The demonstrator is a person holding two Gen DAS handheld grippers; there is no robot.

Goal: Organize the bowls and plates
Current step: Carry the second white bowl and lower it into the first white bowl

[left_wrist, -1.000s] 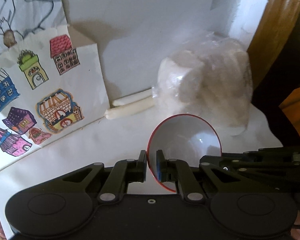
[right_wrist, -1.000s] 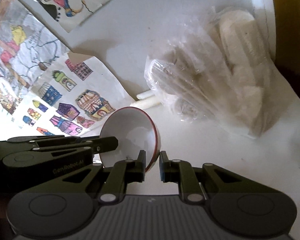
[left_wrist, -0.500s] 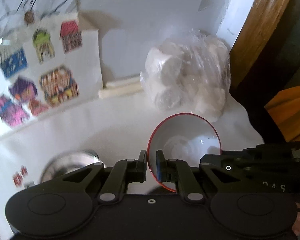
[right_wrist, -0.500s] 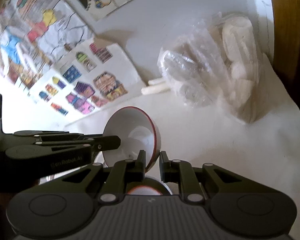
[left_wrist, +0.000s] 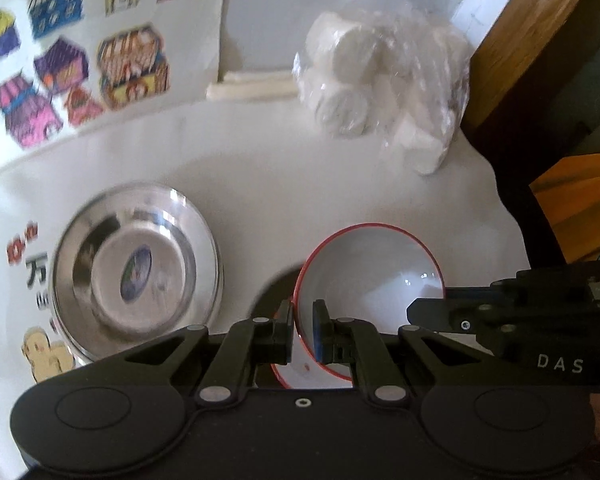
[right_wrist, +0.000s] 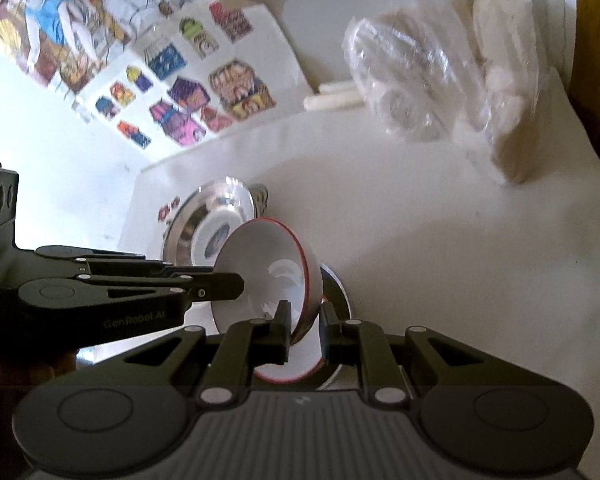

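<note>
Both my tools pinch the red-rimmed bowl (left_wrist: 364, 276): left tool (left_wrist: 302, 334), right tool (right_wrist: 304, 334); steel bowl (left_wrist: 136, 272) at 9 o'clock.

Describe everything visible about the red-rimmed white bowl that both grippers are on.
The red-rimmed white bowl is glossy white inside, ceramic or melamine by its look, with a thin red line round the lip and nothing in it. It is off the table and tilted, its opening turned toward the cameras. The left gripper pinches one side of the rim and the right gripper the opposite side, one finger inside and one outside each. Directly beneath it shows another red-rimmed dish; whether the two touch cannot be told.
</note>
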